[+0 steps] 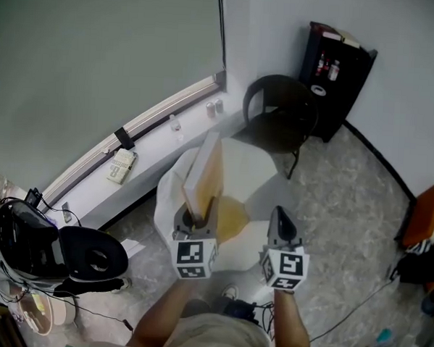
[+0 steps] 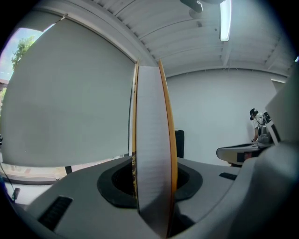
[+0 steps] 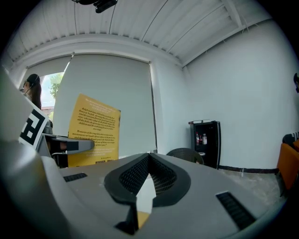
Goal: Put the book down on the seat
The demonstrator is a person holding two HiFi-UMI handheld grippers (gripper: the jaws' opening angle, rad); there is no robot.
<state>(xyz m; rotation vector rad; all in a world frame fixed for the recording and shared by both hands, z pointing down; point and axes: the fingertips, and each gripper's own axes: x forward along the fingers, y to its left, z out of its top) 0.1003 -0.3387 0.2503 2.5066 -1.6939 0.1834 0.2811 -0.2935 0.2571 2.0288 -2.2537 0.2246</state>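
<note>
The left tongs [image 2: 154, 189] are clenched on the lower edge of a thin yellow-covered book with white pages [image 1: 204, 174], which stands upright at the centre of the head view. The right tongs [image 1: 281, 217], just right of them, are pressed together with nothing in them. Below and behind the book lies a white blocky seat [image 1: 252, 164]. Beyond it, upper right, stand a black round-backed chair [image 1: 278, 111] and a black cabinet [image 1: 337, 74].

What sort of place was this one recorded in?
Probably a plain office or workroom: a large roller blind over the window, a black chair near a black shelf unit holding bottles, and a speckled hard floor.
</note>
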